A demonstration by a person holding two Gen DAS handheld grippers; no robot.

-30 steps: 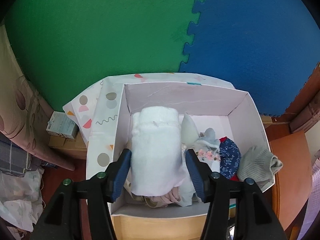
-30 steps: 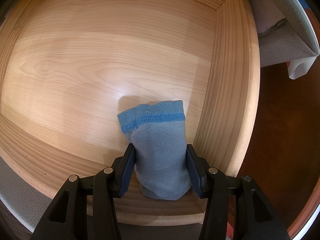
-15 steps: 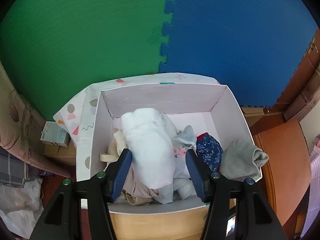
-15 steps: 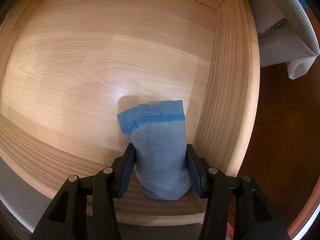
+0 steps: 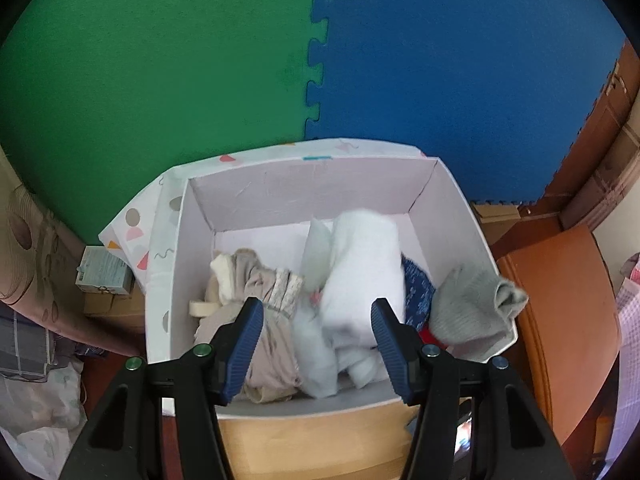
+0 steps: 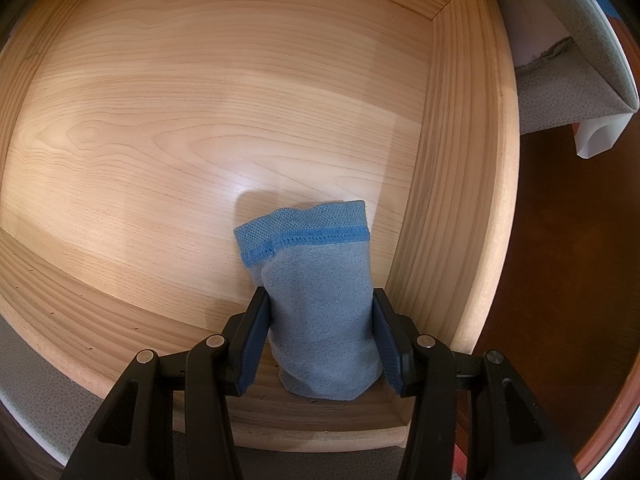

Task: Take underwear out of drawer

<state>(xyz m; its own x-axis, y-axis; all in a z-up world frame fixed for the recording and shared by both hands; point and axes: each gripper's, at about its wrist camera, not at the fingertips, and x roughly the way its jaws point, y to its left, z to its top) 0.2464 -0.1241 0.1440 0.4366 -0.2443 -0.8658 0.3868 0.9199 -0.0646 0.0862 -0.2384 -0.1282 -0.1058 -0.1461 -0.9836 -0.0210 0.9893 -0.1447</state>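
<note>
Underwear (image 6: 320, 312) pinched between right gripper (image 6: 320, 332) fingers, beside drawer (image 6: 460, 200) wall; left gripper (image 5: 316, 344) fingers spread, empty, over box (image 5: 460, 216).

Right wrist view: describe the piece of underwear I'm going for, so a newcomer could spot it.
Look in the pale wooden drawer, near its right-hand wall. A folded grey-blue knit underwear bundle sits between the right gripper fingers. It is the drawer's only item, with a brighter blue stitched band on top.

Left gripper (image 5: 316, 344) spread, right gripper (image 6: 320, 336) clamped.
</note>
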